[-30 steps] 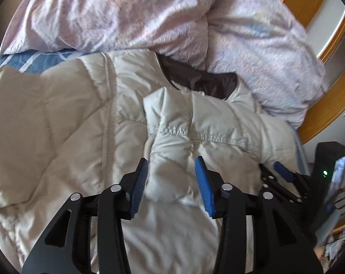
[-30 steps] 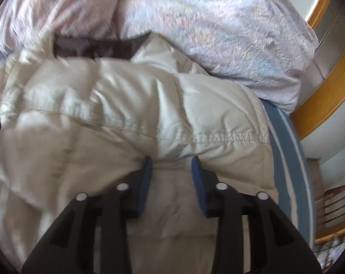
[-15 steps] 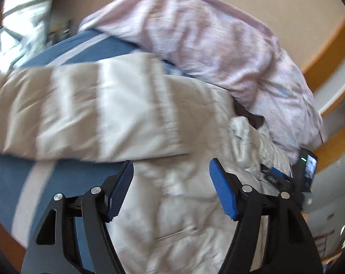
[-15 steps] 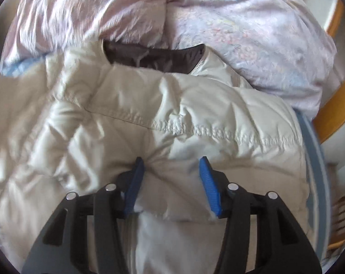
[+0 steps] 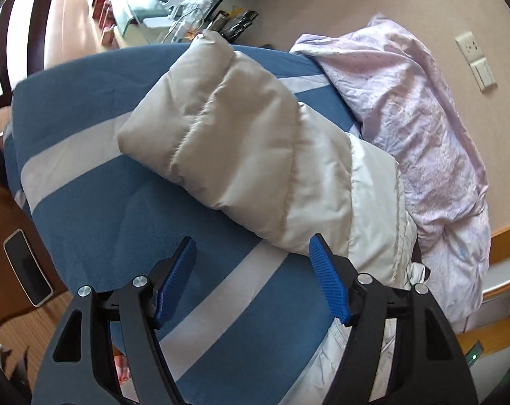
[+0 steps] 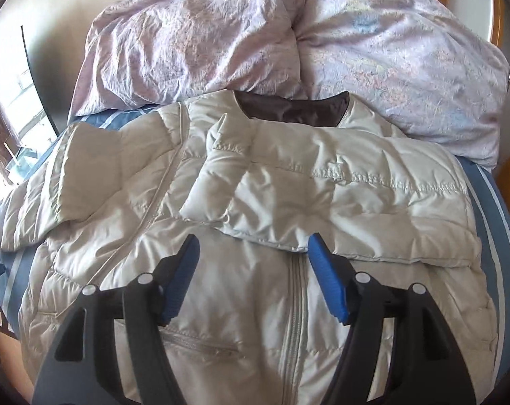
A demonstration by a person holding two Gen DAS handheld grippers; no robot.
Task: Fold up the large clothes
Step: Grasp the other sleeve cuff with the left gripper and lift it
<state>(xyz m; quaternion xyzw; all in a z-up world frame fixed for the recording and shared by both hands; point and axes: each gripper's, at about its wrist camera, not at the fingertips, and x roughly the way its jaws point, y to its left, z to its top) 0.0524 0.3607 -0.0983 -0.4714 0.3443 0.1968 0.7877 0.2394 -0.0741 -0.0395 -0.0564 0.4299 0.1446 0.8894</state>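
Note:
A cream puffer jacket lies front up on a blue striped bed, with its brown lining at the collar. Its right sleeve is folded across the chest. Its left sleeve stretches out over the bed, also seen in the right wrist view. My left gripper is open and empty, above the bed just short of that sleeve. My right gripper is open and empty above the jacket's zipper, just below the folded sleeve.
A crumpled pink duvet lies piled behind the jacket, also in the left wrist view. A phone lies on a wooden surface left of the bed. A cluttered shelf stands beyond the bed. A wooden bed frame runs at right.
Both grippers let go of the folded sleeve and opened wide. My left gripper swung left to face the outstretched sleeve. My right gripper drew back from the jacket.

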